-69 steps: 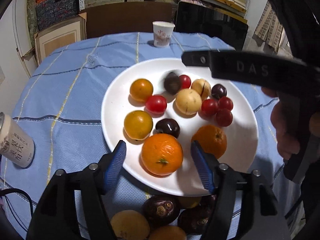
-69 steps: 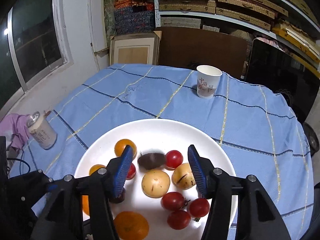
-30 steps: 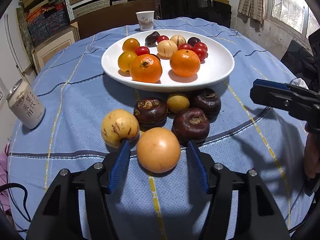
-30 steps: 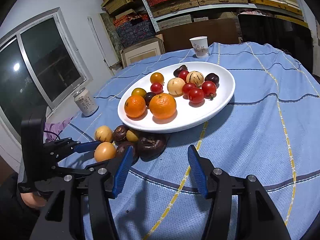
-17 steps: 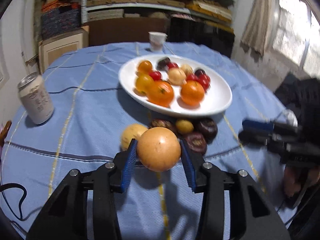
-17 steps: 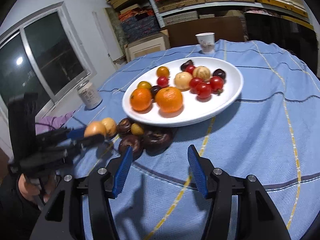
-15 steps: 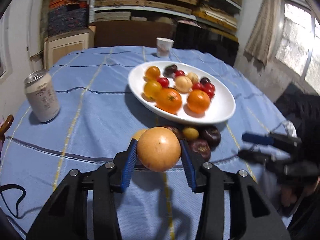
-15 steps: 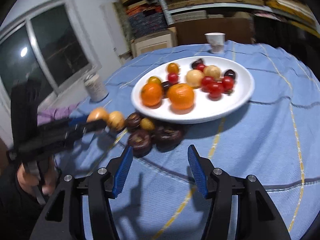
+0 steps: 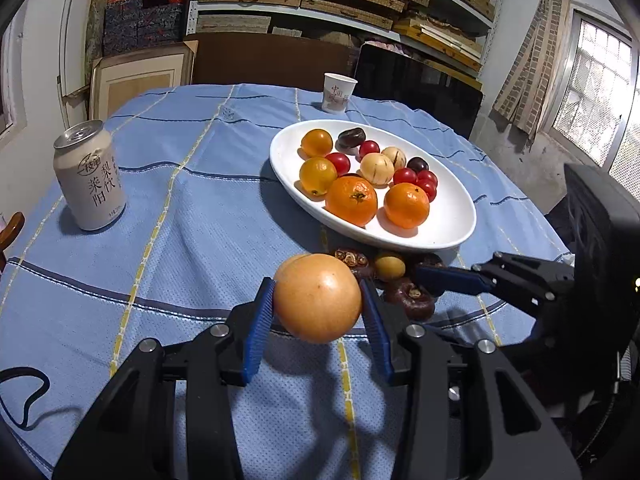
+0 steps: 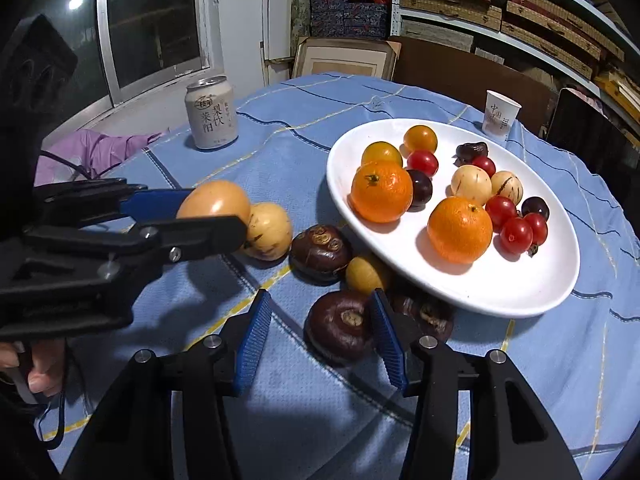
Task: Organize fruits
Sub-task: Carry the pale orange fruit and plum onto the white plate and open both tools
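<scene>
In the left wrist view, the dark fruits below the white plate [image 9: 448, 236] are mostly hidden: the held fruit and the right gripper [image 9: 448, 280], which enters from the right edge, cover much of that cluster. From this angle only one of the right gripper's blue fingers shows, so its opening cannot be read here. The pale speckled fruit [image 10: 266, 231] is almost wholly concealed behind the held one in that view and shows clearly only in the right wrist view, left of centre. There, the third dark fruit sits tucked under the plate's rim, half lost in shadow.

The left gripper [image 9: 318, 306] is clamped on a large orange-tan fruit [image 9: 318, 298], round, smooth and glossy with faint specks, held in the lower centre of the frame above the blue counter [image 9: 200, 208]. In the right wrist view the same fruit [image 10: 214, 200] appears at middle left, its lower half cut off by the black finger in front of it.

The right gripper [image 10: 320, 334] has its fingers apart, low in the frame, with a dark brown fruit [image 10: 340, 326] lying between them on the cloth; contact cannot be made out.

A drink can [image 9: 90, 176] stands at the left, a paper cup [image 9: 338, 92] beyond the plate.
</scene>
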The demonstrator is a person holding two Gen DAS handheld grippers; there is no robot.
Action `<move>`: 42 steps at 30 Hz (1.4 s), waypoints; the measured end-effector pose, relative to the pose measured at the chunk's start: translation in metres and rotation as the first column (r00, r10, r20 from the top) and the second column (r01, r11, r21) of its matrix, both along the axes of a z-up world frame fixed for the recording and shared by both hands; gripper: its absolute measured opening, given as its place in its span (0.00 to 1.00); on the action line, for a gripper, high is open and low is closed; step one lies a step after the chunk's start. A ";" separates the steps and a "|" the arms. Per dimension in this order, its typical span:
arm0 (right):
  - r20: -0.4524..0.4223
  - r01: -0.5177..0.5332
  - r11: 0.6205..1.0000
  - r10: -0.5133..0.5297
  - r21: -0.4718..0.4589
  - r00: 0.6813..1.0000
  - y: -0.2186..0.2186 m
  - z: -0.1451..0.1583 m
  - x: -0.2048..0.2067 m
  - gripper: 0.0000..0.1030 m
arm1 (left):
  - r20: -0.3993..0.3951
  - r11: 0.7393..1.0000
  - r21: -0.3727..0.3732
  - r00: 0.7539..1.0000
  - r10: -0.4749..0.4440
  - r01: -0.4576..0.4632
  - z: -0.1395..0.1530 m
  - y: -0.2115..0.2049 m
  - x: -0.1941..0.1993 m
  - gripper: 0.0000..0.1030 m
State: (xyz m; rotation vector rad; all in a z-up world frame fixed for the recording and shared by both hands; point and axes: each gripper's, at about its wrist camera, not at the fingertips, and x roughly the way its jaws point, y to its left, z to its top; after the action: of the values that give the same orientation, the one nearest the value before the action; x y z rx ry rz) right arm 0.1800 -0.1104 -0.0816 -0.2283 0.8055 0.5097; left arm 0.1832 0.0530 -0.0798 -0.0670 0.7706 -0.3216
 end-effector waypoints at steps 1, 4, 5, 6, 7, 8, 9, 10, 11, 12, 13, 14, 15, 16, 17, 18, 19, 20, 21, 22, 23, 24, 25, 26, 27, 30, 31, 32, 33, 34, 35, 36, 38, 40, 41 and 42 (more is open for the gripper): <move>-0.005 0.014 1.000 -0.014 -0.025 1.000 0.001 -0.001 0.003 0.48 | -0.002 1.000 0.000 1.000 -0.003 0.003 0.000 0.000 0.000 0.41; -0.009 0.012 0.999 -0.013 -0.036 1.000 0.001 -0.004 0.004 0.49 | -0.004 1.000 -0.001 1.000 -0.005 0.005 0.000 -0.001 0.000 0.41; -0.014 0.009 0.999 -0.010 -0.038 1.000 0.000 -0.004 0.002 0.50 | -0.005 1.000 -0.001 1.000 -0.006 0.006 0.000 -0.001 0.000 0.41; -0.022 0.006 0.999 -0.007 -0.036 1.000 -0.001 -0.005 0.000 0.49 | -0.009 1.000 0.001 1.000 -0.006 0.006 -0.001 -0.002 0.000 0.41; -0.030 0.001 1.000 -0.002 -0.031 1.000 -0.002 -0.005 -0.001 0.47 | -0.013 1.000 0.004 1.000 -0.008 0.008 -0.002 -0.002 0.000 0.41; -0.046 -0.008 1.000 0.007 -0.017 0.999 -0.004 -0.004 -0.002 0.40 | -0.017 1.000 0.006 1.000 -0.010 0.010 -0.002 -0.002 0.000 0.41; -0.075 -0.020 1.000 0.020 0.004 0.997 -0.007 -0.004 -0.003 0.40 | -0.024 1.000 0.009 1.000 -0.014 0.014 -0.003 -0.003 0.000 0.41; -0.109 -0.032 0.999 0.036 0.039 0.993 -0.013 -0.003 -0.004 0.40 | -0.027 1.000 0.010 1.000 -0.016 0.016 -0.003 -0.003 -0.001 0.41; -0.124 -0.034 0.998 0.041 0.055 0.992 -0.016 -0.002 -0.005 0.40 | -0.029 1.000 0.012 0.999 -0.016 0.016 -0.004 -0.003 -0.001 0.41; -0.132 -0.031 0.998 0.039 0.062 0.991 -0.020 -0.002 -0.007 0.40 | -0.035 1.000 0.011 0.999 -0.018 0.018 -0.005 -0.003 -0.002 0.41; -0.132 -0.026 0.998 0.034 0.062 0.991 -0.022 -0.002 -0.009 0.40 | -0.039 1.000 0.009 0.999 -0.019 0.019 -0.006 -0.002 -0.004 0.41; -0.122 -0.021 0.998 0.028 0.059 0.992 -0.025 -0.002 -0.012 0.40 | -0.046 1.000 0.006 0.999 -0.021 0.021 -0.007 -0.002 -0.005 0.41; -0.105 -0.016 0.998 0.022 0.056 0.994 -0.027 -0.002 -0.014 0.40 | -0.052 1.000 0.005 0.998 -0.023 0.023 -0.008 -0.002 -0.006 0.41; -0.093 -0.013 0.998 0.018 0.054 0.996 -0.027 -0.002 -0.015 0.41 | -0.052 1.000 0.005 0.998 -0.023 0.023 -0.008 -0.001 -0.007 0.41; -0.087 -0.014 0.999 0.018 0.051 0.996 -0.026 -0.002 -0.015 0.41 | -0.051 1.000 0.006 0.998 -0.022 0.022 -0.008 0.000 -0.007 0.41; -0.087 -0.014 0.999 0.018 0.048 0.996 -0.024 -0.003 -0.014 0.41 | -0.054 1.000 0.007 0.998 -0.021 0.022 -0.009 -0.001 -0.007 0.41; -0.085 -0.015 0.999 0.018 0.044 0.996 -0.021 -0.003 -0.013 0.41 | -0.058 1.000 0.011 0.998 -0.021 0.022 -0.010 -0.001 -0.006 0.41; -0.080 -0.021 0.999 0.023 0.033 0.997 -0.016 -0.004 -0.012 0.42 | -0.060 1.000 0.015 0.998 -0.020 0.021 -0.011 -0.002 -0.007 0.41; -0.076 -0.022 1.000 0.024 0.022 0.997 -0.013 -0.005 -0.010 0.44 | -0.058 1.000 0.018 0.998 -0.021 0.022 -0.011 -0.002 -0.007 0.41; -0.074 -0.021 1.000 0.022 0.014 0.997 -0.011 -0.006 -0.009 0.46 | -0.056 1.000 0.021 0.998 -0.022 0.023 -0.010 -0.003 -0.008 0.41; -0.082 -0.022 1.000 0.023 0.009 0.996 -0.008 -0.008 -0.007 0.48 | -0.055 0.999 0.024 0.998 -0.023 0.024 -0.011 -0.003 -0.007 0.41; -0.085 -0.019 1.000 0.019 0.002 0.996 -0.005 -0.010 -0.005 0.48 | -0.054 0.999 0.029 0.998 -0.024 0.026 -0.011 -0.005 -0.008 0.41; -0.087 -0.018 1.000 0.016 -0.012 0.996 -0.004 -0.012 -0.006 0.48 | -0.053 0.999 0.032 0.998 -0.025 0.026 -0.011 -0.005 -0.008 0.41; -0.089 -0.019 0.999 0.015 -0.038 0.996 -0.001 -0.014 -0.007 0.45 | -0.052 0.999 0.032 0.998 -0.026 0.027 -0.011 -0.005 -0.008 0.41; -0.080 -0.021 0.999 0.017 -0.049 0.997 0.000 -0.015 -0.010 0.42 | -0.053 0.999 0.032 0.998 -0.027 0.028 -0.011 -0.006 -0.008 0.41; -0.080 -0.024 0.998 0.019 -0.057 0.997 -0.001 -0.014 -0.015 0.42 | -0.057 0.999 0.033 0.998 -0.029 0.031 -0.011 -0.006 -0.007 0.41; -0.078 -0.023 0.998 0.018 -0.059 0.997 -0.001 -0.014 -0.017 0.42 | -0.057 0.999 0.034 0.998 -0.029 0.031 -0.011 -0.007 -0.007 0.41; -0.076 -0.024 0.998 0.020 -0.059 0.997 -0.002 -0.014 -0.018 0.42 | -0.055 0.999 0.036 0.998 -0.030 0.032 -0.011 -0.007 -0.007 0.41; -0.076 -0.023 0.998 0.019 -0.057 0.997 -0.003 -0.014 -0.020 0.41 | -0.054 0.999 0.036 0.998 -0.031 0.033 -0.011 -0.007 -0.007 0.41; -0.079 -0.019 0.998 0.015 -0.053 0.997 -0.004 -0.014 -0.020 0.41 | -0.053 0.999 0.038 0.998 -0.032 0.034 -0.011 -0.007 -0.007 0.41; -0.080 -0.017 0.999 0.013 -0.051 0.997 -0.004 -0.014 -0.021 0.41 | -0.052 0.999 0.041 0.998 -0.032 0.034 -0.011 -0.008 -0.007 0.41; -0.081 -0.016 0.999 0.012 -0.049 0.997 -0.005 -0.014 -0.022 0.41 | -0.051 0.998 0.044 0.998 -0.031 0.034 -0.011 -0.008 -0.007 0.41; -0.086 -0.012 0.999 0.009 -0.043 0.996 -0.007 -0.014 -0.023 0.41 | -0.050 0.998 0.048 0.998 -0.031 0.033 -0.011 -0.009 -0.007 0.41; -0.090 -0.010 0.999 0.007 -0.037 0.996 -0.008 -0.014 -0.024 0.41 | -0.047 0.998 0.052 0.998 -0.030 0.032 -0.011 -0.010 -0.007 0.41; -0.092 -0.008 0.999 0.005 -0.033 0.996 -0.009 -0.014 -0.025 0.41 | -0.047 0.998 0.053 0.998 -0.029 0.032 -0.011 -0.009 -0.007 0.41; -0.095 -0.006 1.000 0.003 -0.029 0.995 -0.010 -0.014 -0.026 0.41 | -0.045 0.998 0.054 0.999 -0.029 0.031 -0.011 -0.009 -0.007 0.41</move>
State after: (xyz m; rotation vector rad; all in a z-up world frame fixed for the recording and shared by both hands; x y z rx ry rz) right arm 0.1539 -0.1208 -0.0956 -0.2341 0.9057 0.5166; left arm 0.1762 0.0436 -0.0907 -0.0107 0.8246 -0.3281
